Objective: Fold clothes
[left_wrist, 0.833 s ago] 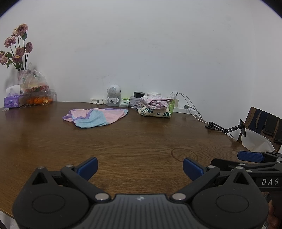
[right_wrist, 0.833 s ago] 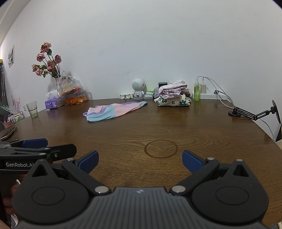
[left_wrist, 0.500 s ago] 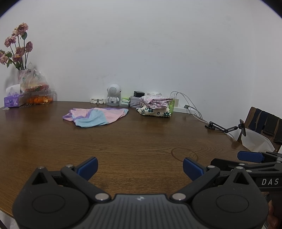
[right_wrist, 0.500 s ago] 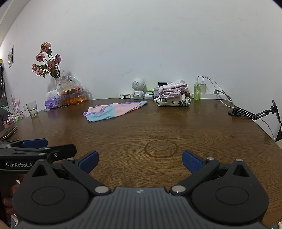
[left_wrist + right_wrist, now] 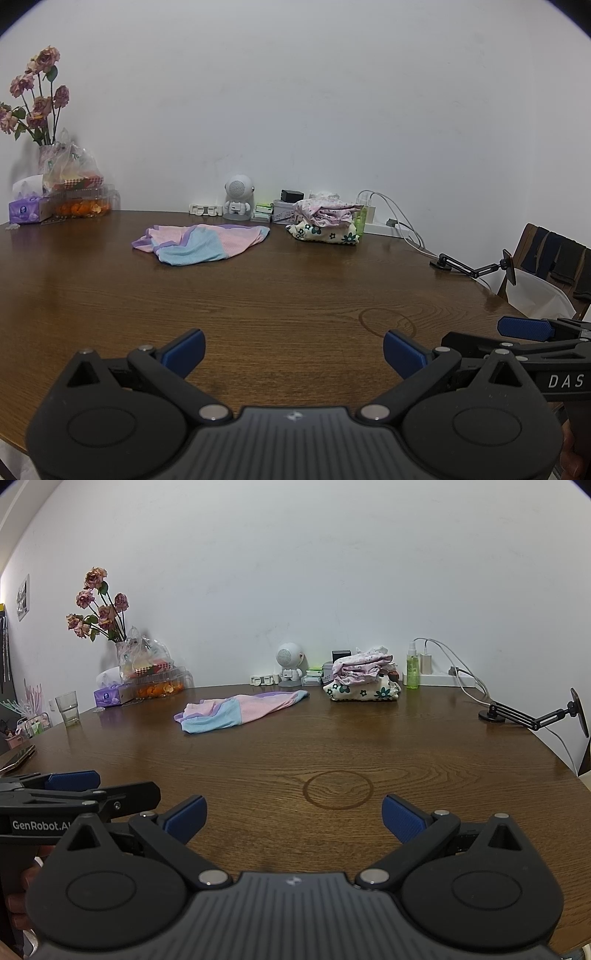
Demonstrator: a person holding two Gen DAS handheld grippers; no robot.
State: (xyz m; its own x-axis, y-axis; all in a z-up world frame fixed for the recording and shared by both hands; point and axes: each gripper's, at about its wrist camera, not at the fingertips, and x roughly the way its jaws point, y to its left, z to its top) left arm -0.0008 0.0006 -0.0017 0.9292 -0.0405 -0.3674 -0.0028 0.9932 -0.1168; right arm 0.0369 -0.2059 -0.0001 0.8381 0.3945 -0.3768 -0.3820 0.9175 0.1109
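Bare table (image 5: 332, 746) runs unobstructed to the pastel garment (image 5: 236, 710).

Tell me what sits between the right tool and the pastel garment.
Only bare wooden table lies between the right tool and the pastel garment, apart from a ring-shaped mark in the wood; the right wrist view shows it.

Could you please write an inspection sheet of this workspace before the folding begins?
Surface: round brown wooden table, a ring mark near the front.
Job's things: pink and blue garment lying unfolded; stack of folded clothes by the wall.
Clutter: flowers, tissue box, glass, small robot figure, green spray bottle.
Grippers: left claw and right claw open, holding nothing.
Cables: white cables from a power strip; black phone holder arm.
Surroundings: white wall; chair at the right.
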